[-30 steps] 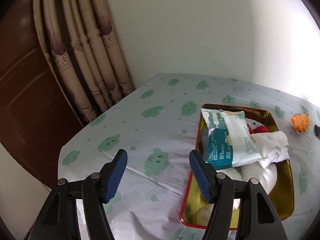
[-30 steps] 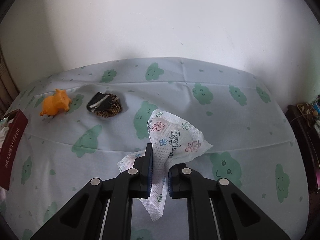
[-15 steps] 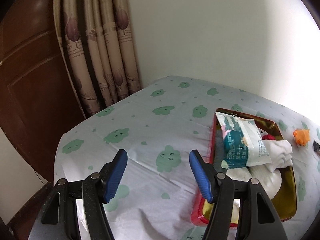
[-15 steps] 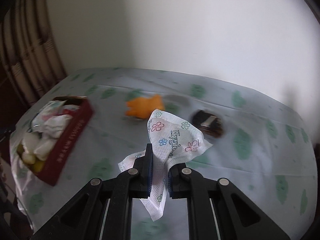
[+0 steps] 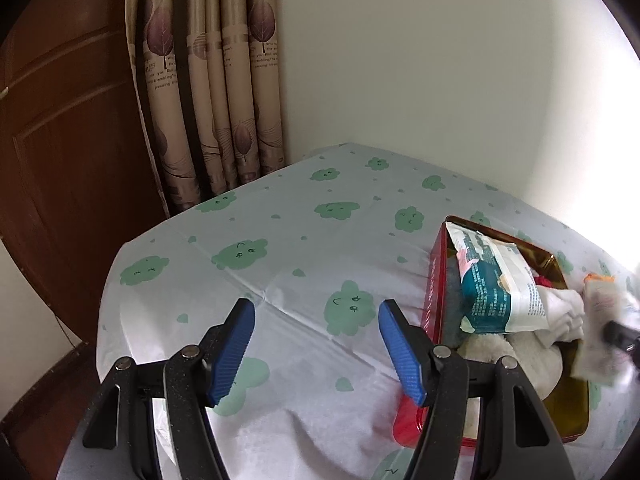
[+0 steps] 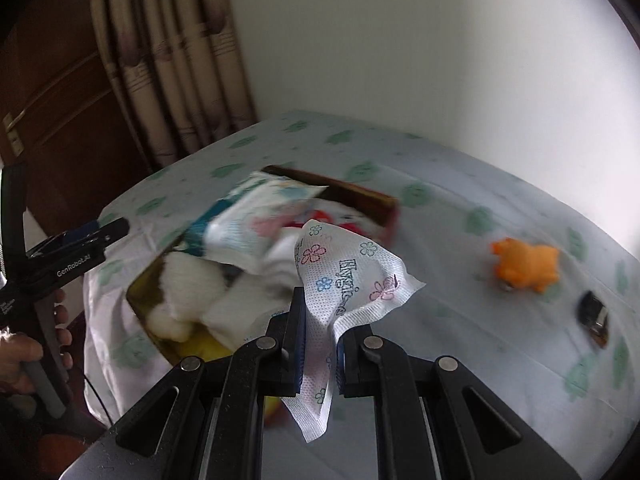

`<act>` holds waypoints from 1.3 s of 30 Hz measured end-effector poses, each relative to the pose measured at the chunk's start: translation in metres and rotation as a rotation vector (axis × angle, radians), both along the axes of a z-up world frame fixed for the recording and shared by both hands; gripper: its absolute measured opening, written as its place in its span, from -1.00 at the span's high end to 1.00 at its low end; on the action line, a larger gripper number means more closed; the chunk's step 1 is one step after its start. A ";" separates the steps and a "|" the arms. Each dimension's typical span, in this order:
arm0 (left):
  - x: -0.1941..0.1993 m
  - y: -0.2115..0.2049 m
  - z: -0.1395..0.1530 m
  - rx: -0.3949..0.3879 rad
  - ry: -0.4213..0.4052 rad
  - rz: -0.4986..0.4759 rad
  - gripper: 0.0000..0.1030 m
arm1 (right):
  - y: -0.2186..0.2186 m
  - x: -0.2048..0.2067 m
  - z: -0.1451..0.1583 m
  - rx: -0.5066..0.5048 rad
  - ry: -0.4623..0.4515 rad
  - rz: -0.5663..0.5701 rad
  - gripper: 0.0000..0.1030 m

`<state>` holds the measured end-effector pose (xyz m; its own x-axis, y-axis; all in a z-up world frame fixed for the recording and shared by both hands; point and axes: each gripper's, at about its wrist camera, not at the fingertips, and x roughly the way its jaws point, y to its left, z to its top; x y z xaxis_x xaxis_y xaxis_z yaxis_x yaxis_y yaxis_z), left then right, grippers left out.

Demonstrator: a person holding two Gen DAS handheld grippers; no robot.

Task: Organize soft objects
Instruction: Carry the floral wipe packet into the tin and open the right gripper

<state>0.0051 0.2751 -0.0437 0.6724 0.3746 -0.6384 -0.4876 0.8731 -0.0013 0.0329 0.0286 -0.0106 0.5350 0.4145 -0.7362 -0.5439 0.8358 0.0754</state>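
Observation:
My right gripper (image 6: 318, 320) is shut on a white floral wipe packet (image 6: 348, 276) and hangs just right of the red tin (image 6: 360, 196). That tin (image 5: 434, 300) holds a teal-and-white tissue pack (image 5: 496, 284), white socks (image 5: 564, 312) and a white plush (image 6: 188, 280). The packet (image 5: 600, 320) and the right gripper tip (image 5: 620, 334) show blurred at the right edge of the left wrist view. My left gripper (image 5: 316, 344) stands open over bare tablecloth left of the tin, nothing between its blue pads. It also shows at the left of the right wrist view (image 6: 92, 234).
An orange toy animal (image 6: 526, 264) and a dark folded item (image 6: 594, 314) lie on the cloud-print tablecloth right of the tin. A curtain (image 5: 208, 100) and wooden door (image 5: 60, 140) stand beyond the table's left edge. A hand (image 6: 24, 356) holds the left gripper's handle.
My right gripper has swept left with the wipe packet, from near the dark item to beside the tin. The left gripper has drifted left, so the tin sits further right in its view.

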 end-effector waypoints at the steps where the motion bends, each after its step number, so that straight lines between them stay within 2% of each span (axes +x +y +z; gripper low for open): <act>1: -0.001 0.000 0.000 0.003 -0.001 -0.003 -0.29 | 0.007 -0.001 -0.003 0.002 0.005 0.010 0.79; 7: 0.001 -0.001 -0.002 0.001 0.013 -0.017 -0.29 | 0.039 -0.001 -0.017 -0.019 0.027 0.051 0.79; 16: 0.000 0.000 -0.003 0.023 0.003 -0.009 -0.29 | 0.047 0.006 -0.030 -0.038 0.044 0.051 0.78; 22: 0.001 -0.002 -0.003 0.032 0.010 -0.011 -0.29 | 0.050 0.004 -0.031 -0.043 0.039 0.051 0.69; 23: 0.001 -0.002 -0.004 0.033 0.016 -0.015 -0.29 | 0.050 0.004 -0.030 -0.043 0.038 0.047 0.62; 24: 0.001 -0.003 -0.004 0.034 0.022 -0.018 -0.29 | 0.050 0.004 -0.030 -0.042 0.035 0.044 0.40; 25: 0.002 -0.003 -0.004 0.034 0.024 -0.018 -0.29 | 0.049 0.003 -0.029 -0.038 0.034 0.041 0.27; 26: 0.002 -0.003 -0.004 0.033 0.026 -0.019 -0.29 | 0.048 0.002 -0.028 -0.033 0.035 0.040 0.03; 27: 0.002 -0.004 -0.005 0.034 0.029 -0.018 -0.29 | 0.048 0.001 -0.027 -0.028 0.028 0.039 -0.07; 31: 0.002 -0.005 -0.005 0.044 0.029 -0.015 -0.29 | 0.047 -0.002 -0.021 -0.025 0.016 0.044 -0.13; 39: 0.003 -0.003 -0.006 0.018 0.041 -0.013 -0.29 | 0.038 -0.006 0.002 -0.008 -0.040 0.013 -0.48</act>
<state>0.0080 0.2723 -0.0502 0.6506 0.3778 -0.6588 -0.4755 0.8790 0.0345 0.0264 0.0667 -0.0086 0.5585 0.4157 -0.7178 -0.5570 0.8292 0.0468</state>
